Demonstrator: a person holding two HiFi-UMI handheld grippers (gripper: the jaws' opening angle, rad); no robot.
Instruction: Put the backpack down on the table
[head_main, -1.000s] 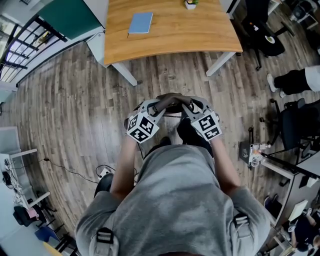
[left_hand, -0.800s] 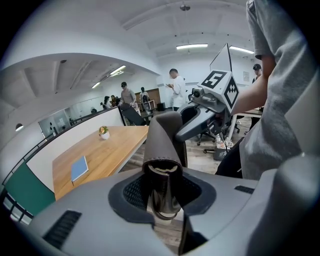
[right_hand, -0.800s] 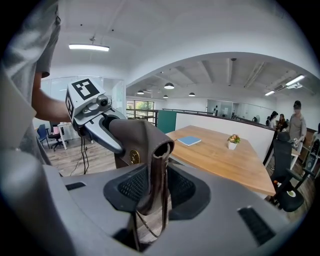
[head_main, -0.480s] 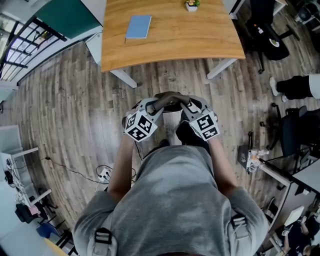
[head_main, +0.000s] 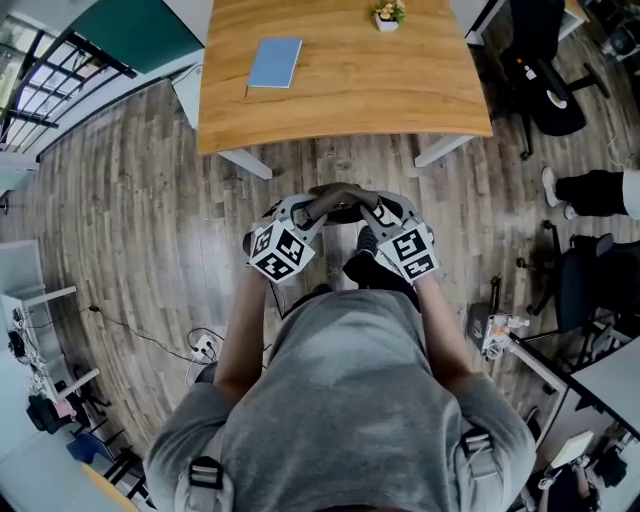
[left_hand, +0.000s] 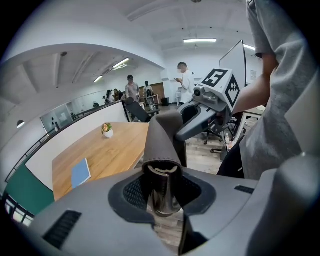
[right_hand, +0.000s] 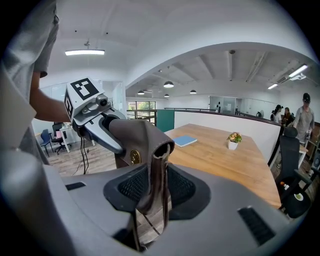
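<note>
Backpack (head_main: 338, 196) is held up by its brown top strap (left_hand: 162, 137) in front of the person, over the wood floor (head_main: 150, 220) and short of the tabletop (head_main: 340, 95). Left gripper (head_main: 312, 212) fingers are clamped on the strap. Right gripper (head_main: 370, 212) fingers are clamped on it too. Blue notebook (head_main: 274, 62) and potted plant (head_main: 387, 15) sit on the tabletop.

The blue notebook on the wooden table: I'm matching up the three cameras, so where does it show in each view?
Head view: the blue notebook lies near the top, left of centre, on the table.
Left gripper view: lower left, left of the gripped brown handle.
Right gripper view: about mid-picture, just right of that handle.
Shared landmark: the small potted plant on the same table, in all three.
</note>
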